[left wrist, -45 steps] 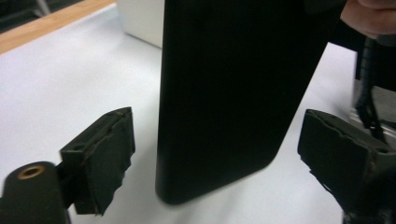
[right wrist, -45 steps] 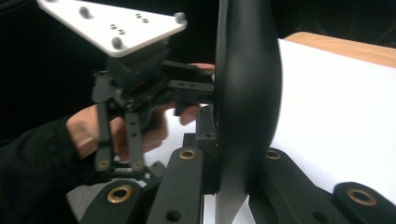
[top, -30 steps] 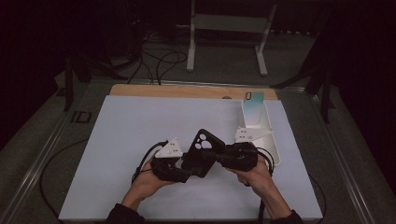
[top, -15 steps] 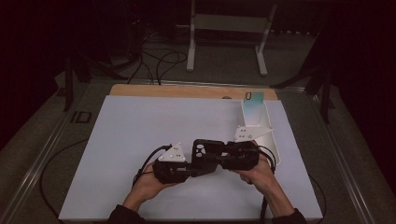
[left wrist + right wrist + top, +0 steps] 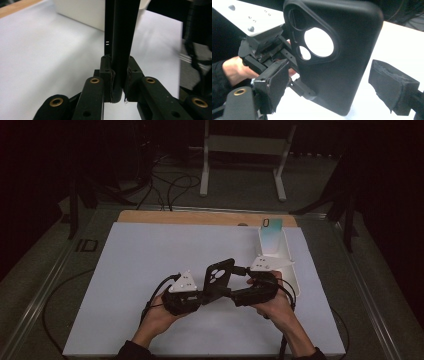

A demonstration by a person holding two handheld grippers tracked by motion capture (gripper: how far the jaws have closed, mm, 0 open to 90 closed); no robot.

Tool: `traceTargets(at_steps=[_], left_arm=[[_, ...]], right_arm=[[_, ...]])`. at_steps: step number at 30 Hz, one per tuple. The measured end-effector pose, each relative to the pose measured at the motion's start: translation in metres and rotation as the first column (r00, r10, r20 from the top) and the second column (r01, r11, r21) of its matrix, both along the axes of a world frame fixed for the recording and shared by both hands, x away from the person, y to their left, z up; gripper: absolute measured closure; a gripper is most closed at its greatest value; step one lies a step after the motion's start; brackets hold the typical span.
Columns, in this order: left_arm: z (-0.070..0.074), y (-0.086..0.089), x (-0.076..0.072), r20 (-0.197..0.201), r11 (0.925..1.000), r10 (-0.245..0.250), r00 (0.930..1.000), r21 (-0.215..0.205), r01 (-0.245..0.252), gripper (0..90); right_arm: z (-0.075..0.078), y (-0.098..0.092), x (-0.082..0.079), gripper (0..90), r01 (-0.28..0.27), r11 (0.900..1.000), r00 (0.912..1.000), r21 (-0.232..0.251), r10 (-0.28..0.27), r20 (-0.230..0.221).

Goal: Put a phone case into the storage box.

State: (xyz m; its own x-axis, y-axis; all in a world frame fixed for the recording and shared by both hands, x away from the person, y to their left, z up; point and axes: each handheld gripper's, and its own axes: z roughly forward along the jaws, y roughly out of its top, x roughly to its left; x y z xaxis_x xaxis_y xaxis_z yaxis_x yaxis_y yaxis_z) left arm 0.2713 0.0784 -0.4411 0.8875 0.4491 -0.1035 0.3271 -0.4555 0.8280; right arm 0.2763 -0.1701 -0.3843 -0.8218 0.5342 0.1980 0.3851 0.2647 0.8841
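Near the table's (image 5: 150, 250) front edge: left gripper (image 5: 201, 296) clamped on the black phone case's (image 5: 218, 276) lower end, right gripper (image 5: 234, 294) just sprung wide, pads clear either side. Light, bendy, slick shell; best pinched at its rims. Beyond, white bin (image 5: 280, 257) toward the right edge.

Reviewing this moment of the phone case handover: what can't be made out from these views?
- Phone case inner side: faces away in the right gripper view.
- Case's top end: cut off by the upper edge in the left gripper view.
- White bin contents: too small and dim in the high view.
- Right gripper jaws: hidden behind the case there.
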Motion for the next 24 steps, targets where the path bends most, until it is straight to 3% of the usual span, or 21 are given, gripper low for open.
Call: traceTargets(at_steps=[7, 12, 15, 24], left_arm=[[-0.001, -0.003, 0.001, 0.004, 0.9991, 0.04, 0.9992, 0.013, -0.04, 80.1], [-0.002, -0.005, 0.0, 0.021, 0.9976, 0.066, 0.9976, 0.02, -0.066, 80.2], [-0.002, -0.008, -0.001, 0.029, 0.9971, 0.063, 0.9976, 0.042, -0.064, 80.2], [-0.003, -0.013, -0.003, 0.031, 0.9973, 0.053, 0.9981, 0.049, -0.055, 80.3]], right_arm=[[0.002, 0.012, -0.005, 16.6, 0.115, 0.993, 0.9909, -0.035, -0.113, 0.073], [0.004, 0.022, -0.004, 16.4, 0.151, 0.988, 0.9864, -0.033, -0.149, 0.071], [0.004, 0.026, -0.003, 15.2, 0.167, 0.986, 0.9842, -0.022, -0.165, 0.064], [0.003, 0.034, -0.001, 11.8, 0.189, 0.982, 0.9803, -0.032, -0.186, 0.065]])
